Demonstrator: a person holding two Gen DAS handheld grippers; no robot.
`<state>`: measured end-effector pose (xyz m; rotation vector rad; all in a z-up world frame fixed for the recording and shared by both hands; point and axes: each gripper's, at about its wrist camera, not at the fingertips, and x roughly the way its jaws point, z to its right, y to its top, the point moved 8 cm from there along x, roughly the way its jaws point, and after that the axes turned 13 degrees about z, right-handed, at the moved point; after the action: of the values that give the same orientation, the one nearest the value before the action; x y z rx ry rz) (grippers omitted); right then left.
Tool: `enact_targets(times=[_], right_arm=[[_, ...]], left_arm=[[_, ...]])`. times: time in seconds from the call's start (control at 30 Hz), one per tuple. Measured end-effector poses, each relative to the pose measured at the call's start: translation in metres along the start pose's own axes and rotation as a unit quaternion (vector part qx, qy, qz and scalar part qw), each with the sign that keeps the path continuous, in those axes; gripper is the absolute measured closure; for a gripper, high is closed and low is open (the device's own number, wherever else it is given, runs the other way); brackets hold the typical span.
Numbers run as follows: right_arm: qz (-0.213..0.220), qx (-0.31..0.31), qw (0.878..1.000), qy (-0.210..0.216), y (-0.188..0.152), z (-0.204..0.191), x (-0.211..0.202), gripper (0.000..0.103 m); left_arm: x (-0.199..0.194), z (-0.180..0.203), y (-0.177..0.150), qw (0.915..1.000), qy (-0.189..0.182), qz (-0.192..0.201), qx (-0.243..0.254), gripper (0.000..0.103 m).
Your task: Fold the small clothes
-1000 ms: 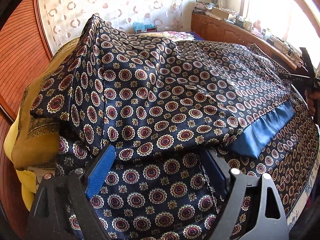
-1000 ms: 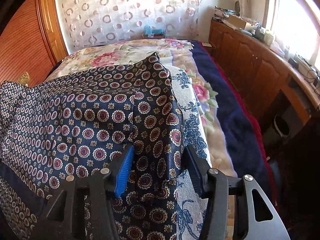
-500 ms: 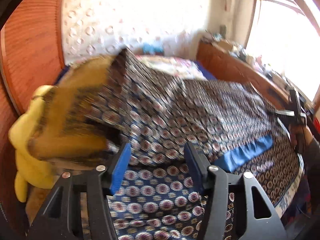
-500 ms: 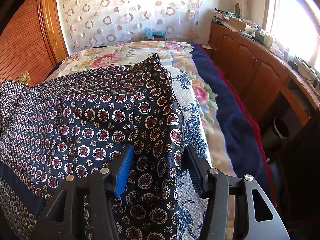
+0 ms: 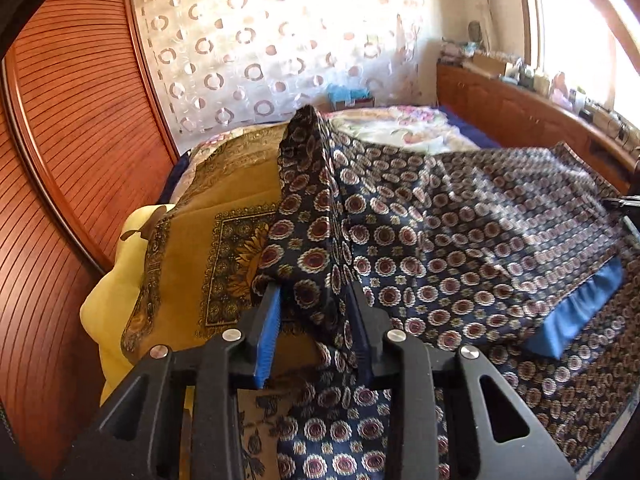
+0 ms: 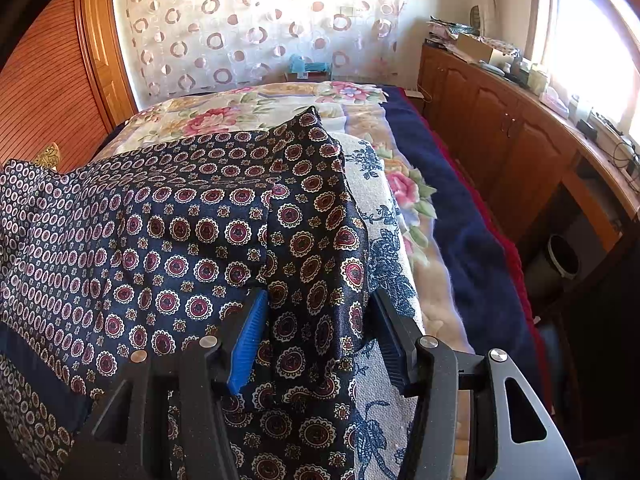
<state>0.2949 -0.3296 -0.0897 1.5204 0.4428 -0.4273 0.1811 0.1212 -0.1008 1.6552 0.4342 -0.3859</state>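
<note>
The left tool (image 5: pixel 316 320) has narrowed, its jaws closing around a raised fold of the patterned cloth (image 5: pixel 440 216).

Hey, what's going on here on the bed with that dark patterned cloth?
A person is folding a navy medallion-print garment spread on the bed, with a handheld gripper in each hand. The left gripper is closing on a raised fold at the cloth's left edge, beside a mustard cloth. The right gripper has the garment's right edge between its fingers. The fold is not finished.
</note>
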Motion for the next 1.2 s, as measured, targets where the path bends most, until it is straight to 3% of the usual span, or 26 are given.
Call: enact_targets(times=[0.03,0.1,0.43,0.7,0.73,0.8,0.93,1.2], right_arm=[[0.0,0.0,1.0,0.0,0.0,0.0,0.0,0.048],[0.0,0.0,1.0,0.0,0.0,0.0,0.0,0.048],[0.001,-0.003,1.0,-0.005,0.0,-0.001,0.0,0.048],[0.003,-0.015,1.0,-0.014,0.001,-0.004,0.0,0.049],[0.006,-0.017,1.0,-0.015,0.002,-0.004,-0.001,0.054],[0.012,-0.008,1.0,0.005,0.003,-0.008,-0.007,0.099],[0.033,-0.046,0.998,0.025,0.01,-0.025,-0.032,0.101],[0.078,-0.017,0.991,0.106,0.028,-0.034,-0.104,0.102]], left_arm=[[0.002,0.0,-0.001,1.0,-0.002,-0.003,0.002,0.077],[0.001,0.001,0.002,1.0,-0.001,0.001,0.006,0.098],[-0.054,0.024,0.044,0.9961,-0.038,0.079,-0.006,0.1],[-0.061,0.036,0.052,0.9935,-0.071,0.087,-0.023,0.1],[-0.062,0.037,0.051,0.9933,-0.073,0.086,-0.025,0.1],[-0.067,0.04,0.05,0.9927,-0.075,0.092,-0.023,0.1],[-0.077,0.044,0.054,0.9914,-0.079,0.102,-0.02,0.1],[-0.1,0.031,0.05,0.9873,-0.097,0.113,-0.055,0.1]])
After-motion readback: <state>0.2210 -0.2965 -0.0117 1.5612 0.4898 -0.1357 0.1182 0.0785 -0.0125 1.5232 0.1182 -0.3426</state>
